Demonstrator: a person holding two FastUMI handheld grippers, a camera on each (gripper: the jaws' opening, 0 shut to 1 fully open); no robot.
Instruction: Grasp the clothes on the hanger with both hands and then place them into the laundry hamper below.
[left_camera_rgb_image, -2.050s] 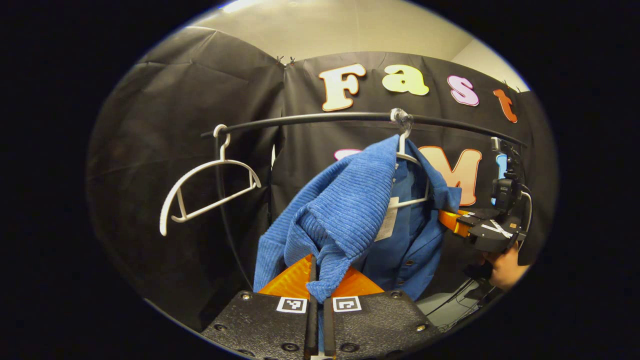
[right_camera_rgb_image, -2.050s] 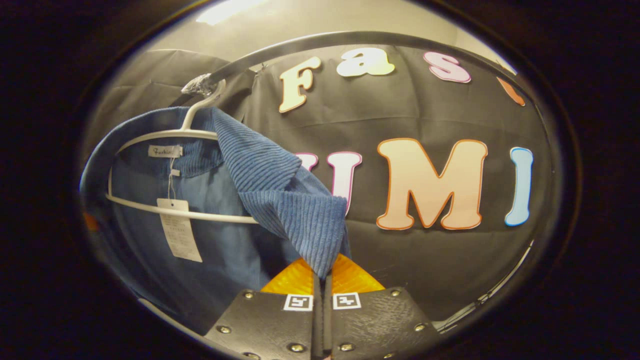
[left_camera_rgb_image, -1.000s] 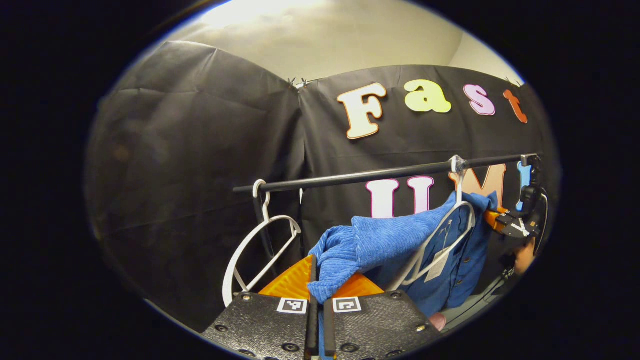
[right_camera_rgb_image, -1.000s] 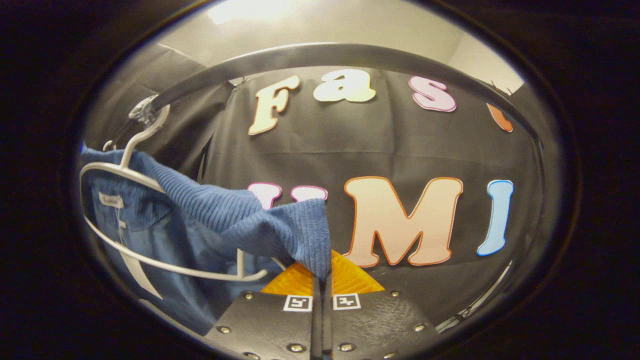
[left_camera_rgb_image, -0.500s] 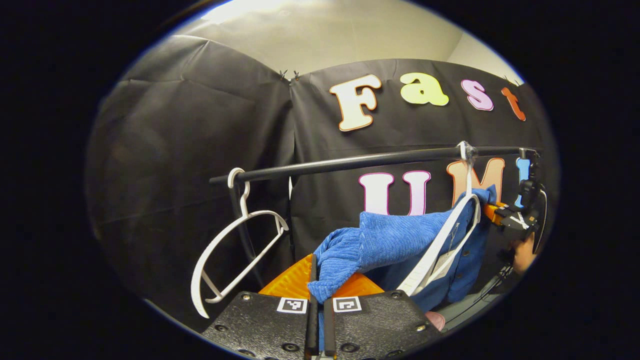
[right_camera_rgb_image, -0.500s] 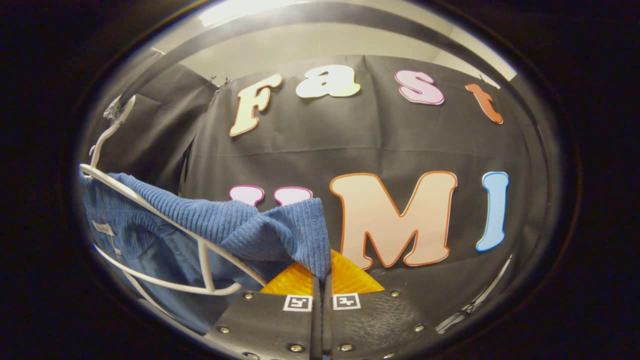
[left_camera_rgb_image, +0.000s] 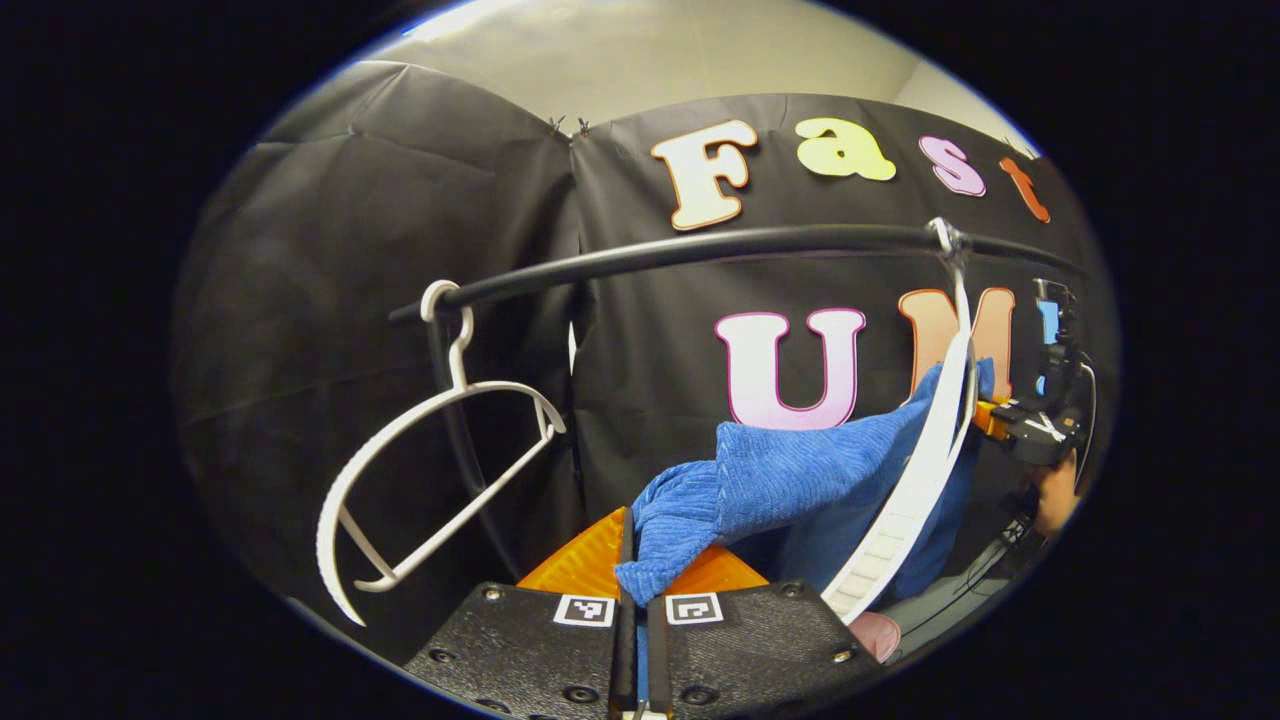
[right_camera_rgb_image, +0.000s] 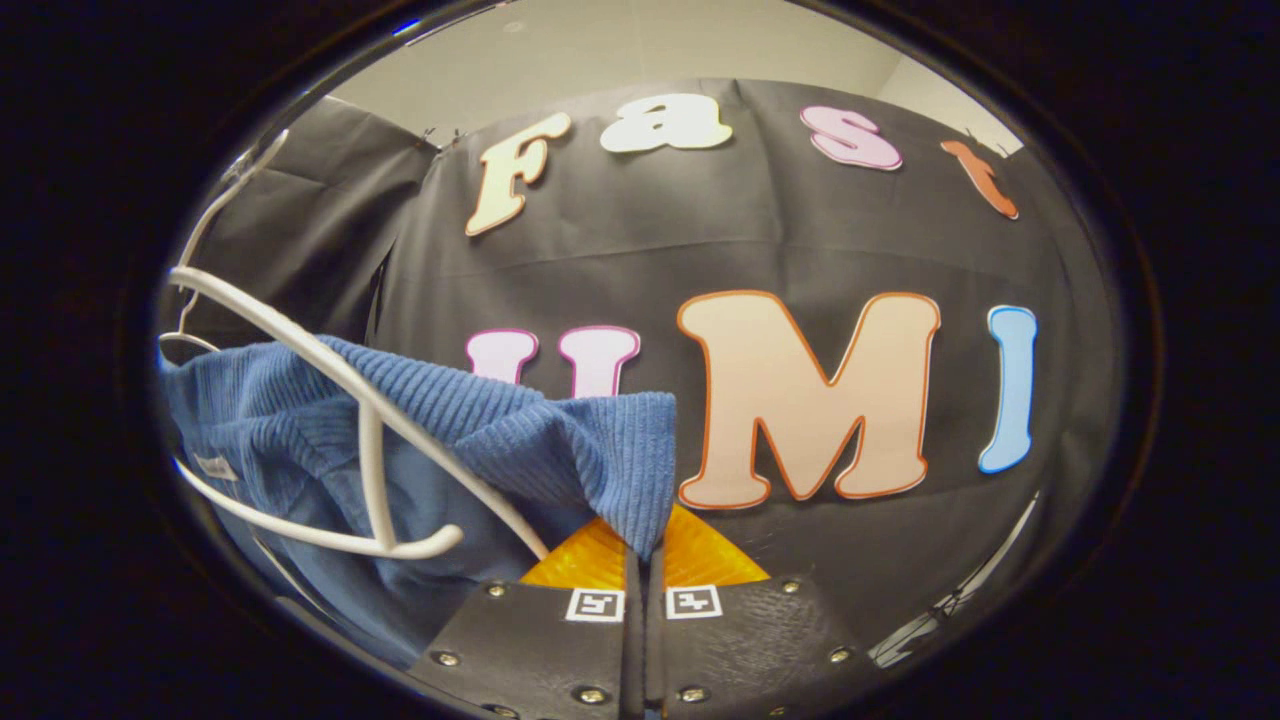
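Left claw: the left claw (left_camera_rgb_image: 633, 590) is closed, both orange fingers pinching a fold of the blue garment (left_camera_rgb_image: 790, 480) at the near bottom of the left gripper view.
Right claw: the right claw (right_camera_rgb_image: 645, 545) is likewise closed on another edge of the same cloth, seen in the right gripper view; it also appears far right in the left gripper view (left_camera_rgb_image: 1020, 432), with a hand (left_camera_rgb_image: 1052, 500) below it.
Garment: the ribbed blue cloth stretches between the two claws, its long axis running roughly left to right, and is partly draped over the white hanger (left_camera_rgb_image: 920, 480).
Hanger: tilted steeply, its hook on the black rail (left_camera_rgb_image: 700, 250); in the right gripper view its arm (right_camera_rgb_image: 330, 370) crosses over the cloth.
Key relation: the garment lies just ahead of each claw, and the hanger sits inside the span, nearer the right claw.
Judgement: the cloth seems not yet free; lowering likely requires slipping it off the hanger's arm first.
Other: an empty hanger (left_camera_rgb_image: 430, 480) hangs at the rail's left end.
Hamper: I cannot tell where it stands.
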